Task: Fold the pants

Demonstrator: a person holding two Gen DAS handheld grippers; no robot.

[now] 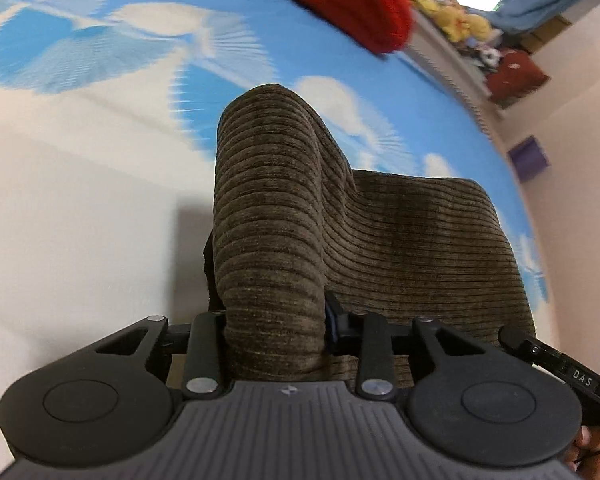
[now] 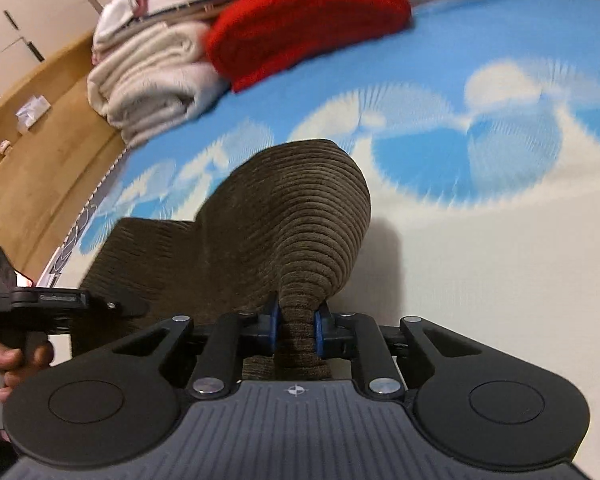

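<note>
My left gripper (image 1: 275, 330) fingers pinch a bunched ridge of the brown corduroy pants (image 1: 380, 240); my right gripper (image 2: 296, 330) blue pads (image 2: 274, 326) pinch another bunched ridge of the pants (image 2: 292, 220). The pants hang between both grippers above the blue-and-white bedsheet (image 1: 100, 180). White sheet lies open on both outer sides. A red knit garment (image 2: 300, 20) and folded cream blanket (image 2: 148, 80) sit near the far edge. "DAS" reads on the device at right (image 1: 582, 371). The left fingertips are hidden under fabric.
</note>
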